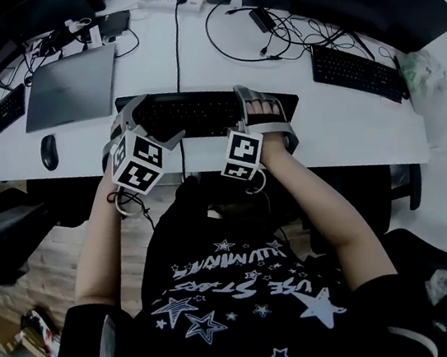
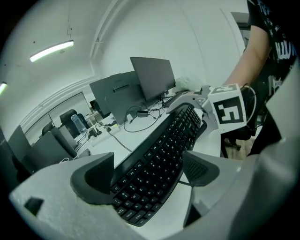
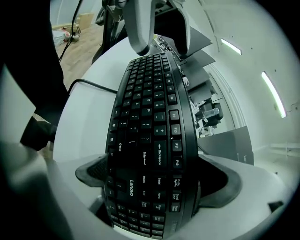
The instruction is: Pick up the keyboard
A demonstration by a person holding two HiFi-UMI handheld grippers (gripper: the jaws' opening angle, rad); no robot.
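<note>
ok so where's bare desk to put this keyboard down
Bare desk lies right of the keyboard, in front of the second keyboard. A smaller patch sits between mouse and keyboard. Crowded behind: cables, laptop.

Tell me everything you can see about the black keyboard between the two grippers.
The keyboard is a black, plastic-looking, full-size Lenovo board with function keys and a navigation block. It appears to rest keys up along the front edge of the white desk. A dark cable emerges at its front edge. The right gripper grips its right end, with its fingers against both long edges. The left gripper straddles its left end, and the near finger looks slightly clear.
</note>
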